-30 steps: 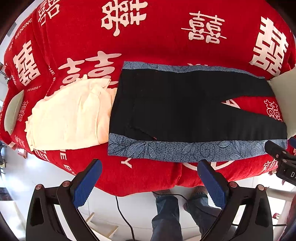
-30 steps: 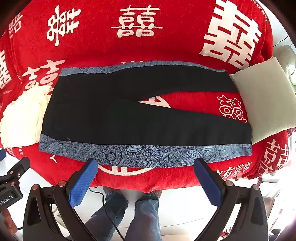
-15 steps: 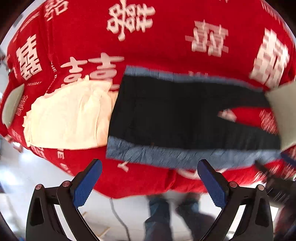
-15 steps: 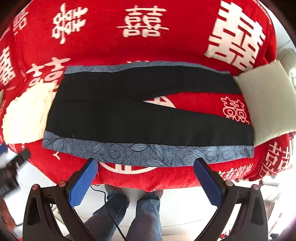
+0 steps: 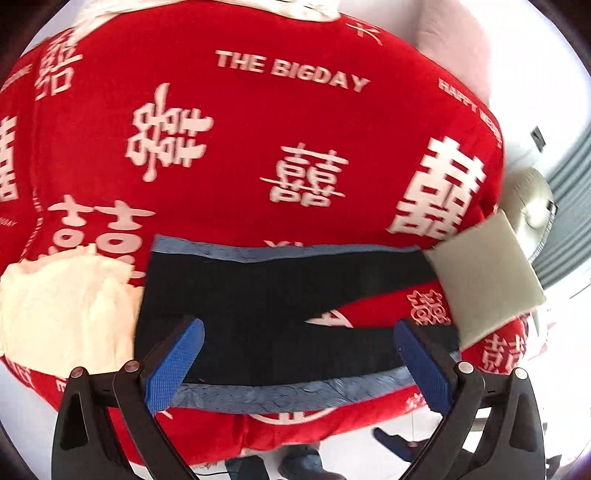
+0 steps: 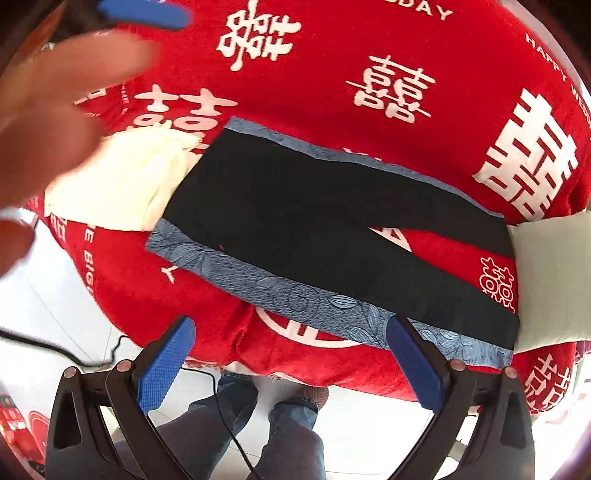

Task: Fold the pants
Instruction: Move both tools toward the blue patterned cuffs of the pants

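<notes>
Black pants point(image 5: 280, 291) with blue-grey patterned side bands lie flat on a red blanket point(image 5: 258, 122), waist at the left, legs spread in a narrow V to the right. They also show in the right wrist view point(image 6: 314, 221). My left gripper point(image 5: 299, 365) is open and empty, held over the pants' near edge. My right gripper point(image 6: 291, 363) is open and empty, at the blanket's front edge below the near band. A blurred hand point(image 6: 48, 122) and a blue pad of the left gripper point(image 6: 144, 13) fill the upper left of the right wrist view.
A cream folded garment point(image 5: 62, 310) lies left of the waist, also in the right wrist view point(image 6: 118, 184). A pale grey-green cushion point(image 5: 484, 280) lies over the leg ends at the right. The person's legs point(image 6: 258, 428) and a cable show below the front edge.
The left gripper has moved forward and up over the pants' near edge. The right gripper has tilted and shifted; the left hand now crosses its view. Both stay open.
</notes>
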The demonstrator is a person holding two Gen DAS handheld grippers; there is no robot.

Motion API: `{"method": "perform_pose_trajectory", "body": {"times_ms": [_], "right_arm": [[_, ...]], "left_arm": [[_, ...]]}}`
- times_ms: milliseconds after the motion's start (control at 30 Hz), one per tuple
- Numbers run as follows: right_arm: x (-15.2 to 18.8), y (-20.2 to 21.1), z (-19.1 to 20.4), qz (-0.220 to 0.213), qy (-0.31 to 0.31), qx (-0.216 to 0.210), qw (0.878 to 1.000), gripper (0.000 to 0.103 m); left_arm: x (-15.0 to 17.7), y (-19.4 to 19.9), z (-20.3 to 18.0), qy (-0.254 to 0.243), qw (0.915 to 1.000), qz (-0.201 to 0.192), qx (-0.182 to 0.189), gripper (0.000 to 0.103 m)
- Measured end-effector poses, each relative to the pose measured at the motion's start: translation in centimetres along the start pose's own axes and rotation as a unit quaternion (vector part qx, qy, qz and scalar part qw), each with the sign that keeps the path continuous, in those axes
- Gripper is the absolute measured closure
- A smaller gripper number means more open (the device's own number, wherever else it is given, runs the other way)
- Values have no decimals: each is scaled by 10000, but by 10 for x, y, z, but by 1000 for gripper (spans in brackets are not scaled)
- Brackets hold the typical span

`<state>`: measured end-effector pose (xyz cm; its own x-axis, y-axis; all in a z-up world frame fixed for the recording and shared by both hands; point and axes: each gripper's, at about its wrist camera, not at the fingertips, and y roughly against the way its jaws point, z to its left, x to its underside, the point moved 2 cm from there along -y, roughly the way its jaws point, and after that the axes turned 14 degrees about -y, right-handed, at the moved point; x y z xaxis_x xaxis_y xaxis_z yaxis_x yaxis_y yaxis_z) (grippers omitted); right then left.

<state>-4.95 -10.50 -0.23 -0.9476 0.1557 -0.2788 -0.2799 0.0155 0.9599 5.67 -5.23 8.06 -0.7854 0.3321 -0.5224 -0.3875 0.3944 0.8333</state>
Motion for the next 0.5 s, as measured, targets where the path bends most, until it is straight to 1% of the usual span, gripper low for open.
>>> {"method": "perform_pose_trajectory", "body": {"times_ms": [67, 200, 500], "right_arm": [[1, 2, 1, -6, -2, -47, 10000, 0], [1, 5, -1, -29, -49, -80, 10000, 0], [7, 12, -5, -100, -9, -32, 9999, 0]], "left_arm": [[-1, 1, -5, 4, 9999, 15, 101, 0], [1, -1, -10, 48, 9999, 86, 140, 0], [3, 2, -20, -38, 9999, 117, -33, 0]]}}
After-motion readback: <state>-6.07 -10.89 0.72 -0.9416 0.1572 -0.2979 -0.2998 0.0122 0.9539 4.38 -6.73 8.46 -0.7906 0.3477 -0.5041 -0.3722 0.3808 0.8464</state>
